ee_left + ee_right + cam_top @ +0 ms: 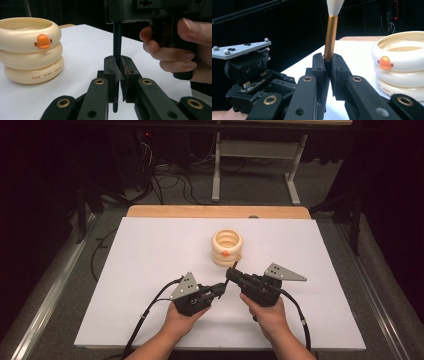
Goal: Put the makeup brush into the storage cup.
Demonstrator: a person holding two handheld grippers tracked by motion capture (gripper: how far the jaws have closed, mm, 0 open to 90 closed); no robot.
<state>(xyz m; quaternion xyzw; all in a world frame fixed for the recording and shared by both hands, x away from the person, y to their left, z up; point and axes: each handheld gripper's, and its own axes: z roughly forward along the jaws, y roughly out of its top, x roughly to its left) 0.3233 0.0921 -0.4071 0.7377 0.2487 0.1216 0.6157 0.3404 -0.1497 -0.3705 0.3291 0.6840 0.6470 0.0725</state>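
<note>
A brush stands nearly upright between my two grippers, just in front of a cream holder [226, 246] shaped like three stacked rings with an orange duck bill. My right gripper [328, 63] is shut on the brush right below its gold ferrule [330, 37], and white bristles [335, 6] rise above. My left gripper [119, 65] is shut on the dark handle [117, 40] lower down. In the high view the left gripper [222, 288] and right gripper [233, 276] meet tip to tip at the table's middle. The holder [30, 50] [402, 65] stands close beside the jaws.
A white board [150, 270] covers the table, with a wooden strip [215, 211] along its far edge. Bare board lies left and right of the hands. Cables [170, 182] and a metal desk frame [255, 165] stand on the dark floor beyond.
</note>
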